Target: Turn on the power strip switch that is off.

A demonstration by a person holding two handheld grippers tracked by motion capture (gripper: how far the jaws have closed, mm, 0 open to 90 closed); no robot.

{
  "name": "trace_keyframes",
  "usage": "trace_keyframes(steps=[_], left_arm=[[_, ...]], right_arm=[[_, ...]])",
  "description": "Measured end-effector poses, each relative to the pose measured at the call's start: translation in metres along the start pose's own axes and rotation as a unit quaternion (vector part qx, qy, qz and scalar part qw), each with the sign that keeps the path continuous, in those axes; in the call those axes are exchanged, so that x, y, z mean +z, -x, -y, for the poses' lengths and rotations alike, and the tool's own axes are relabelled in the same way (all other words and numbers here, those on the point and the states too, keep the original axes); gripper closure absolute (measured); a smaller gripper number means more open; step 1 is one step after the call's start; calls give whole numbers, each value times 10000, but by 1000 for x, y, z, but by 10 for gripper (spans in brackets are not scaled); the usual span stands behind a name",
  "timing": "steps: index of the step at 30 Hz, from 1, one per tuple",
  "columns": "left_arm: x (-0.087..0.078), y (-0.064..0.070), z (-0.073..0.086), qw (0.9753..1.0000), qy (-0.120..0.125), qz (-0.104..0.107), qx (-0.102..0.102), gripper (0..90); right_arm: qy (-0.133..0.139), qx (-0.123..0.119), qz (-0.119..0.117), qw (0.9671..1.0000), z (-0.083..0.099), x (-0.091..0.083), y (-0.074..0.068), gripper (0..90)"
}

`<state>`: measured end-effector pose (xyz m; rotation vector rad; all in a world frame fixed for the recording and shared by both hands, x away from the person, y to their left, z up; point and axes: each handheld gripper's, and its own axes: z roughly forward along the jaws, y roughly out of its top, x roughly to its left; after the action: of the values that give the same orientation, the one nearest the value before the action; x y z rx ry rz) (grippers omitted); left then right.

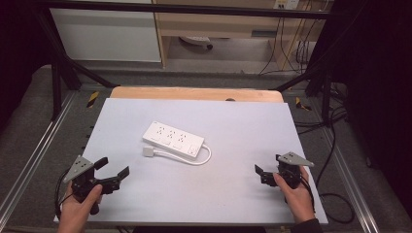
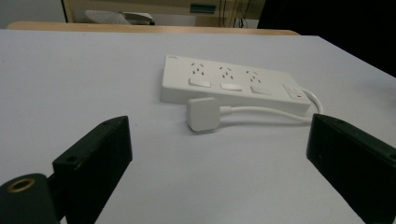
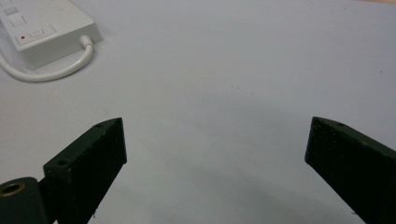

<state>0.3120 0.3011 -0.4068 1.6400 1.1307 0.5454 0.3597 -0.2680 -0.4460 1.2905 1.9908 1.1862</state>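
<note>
Power strip (image 1: 173, 138): white, flat and long, lying near the middle of the tabletop (image 1: 233, 184), set at a slant; three sockets with a rocker switch beneath each show in the left gripper view, and a red-marked switch sits at the cable end.
Cable (image 1: 203, 158): short and white, leaving the strip's right end, curving round and running back along its near side.
Plug (image 2: 202, 113): a small square white block lying flat just in front of the strip, close to it; whether it touches cannot be told.
Left tool (image 1: 112, 175): held in the left hand at the near left of the tabletop, jaws wide apart and empty, aimed at the plug and strip, well apart from both.
Right tool (image 1: 261, 174): held in the right hand at the near right, jaws spread and holding nothing, well apart from the strip's cable end.
Likely handling: the strip looks rigid, hard-shelled and fairly light; its smooth plastic could slide on the smooth tabletop if pushed. The cable looks stiff but bendable and may drag the plug along.
Where to hold: probably across the strip's narrow width near one end, or the plug by its flat sides; the thin cable is a poorer grip.
</note>
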Motion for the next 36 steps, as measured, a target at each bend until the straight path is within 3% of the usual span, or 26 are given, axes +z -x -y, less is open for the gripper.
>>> trace_keyframes(steps=[11,14,20,24,36], left_arm=[[8,6,-6,9999,-71,15,75,67],[13,6,-12,10000,-93,32,10,68],[27,12,-33,9999,15,93,91,81],[31,11,-44,9998,59,131,124,80],[38,11,-67,9996,80,233,111,59]], right_arm=[[-66,-69,-43,9999,0,2,-3,65],[-93,-101,-87,9999,-1,2,-3,72],[-120,-135,-164,9997,-2,3,-4,77],[-139,18,-303,9994,0,3,-4,93],[-53,24,-143,9999,-1,1,-5,53]])
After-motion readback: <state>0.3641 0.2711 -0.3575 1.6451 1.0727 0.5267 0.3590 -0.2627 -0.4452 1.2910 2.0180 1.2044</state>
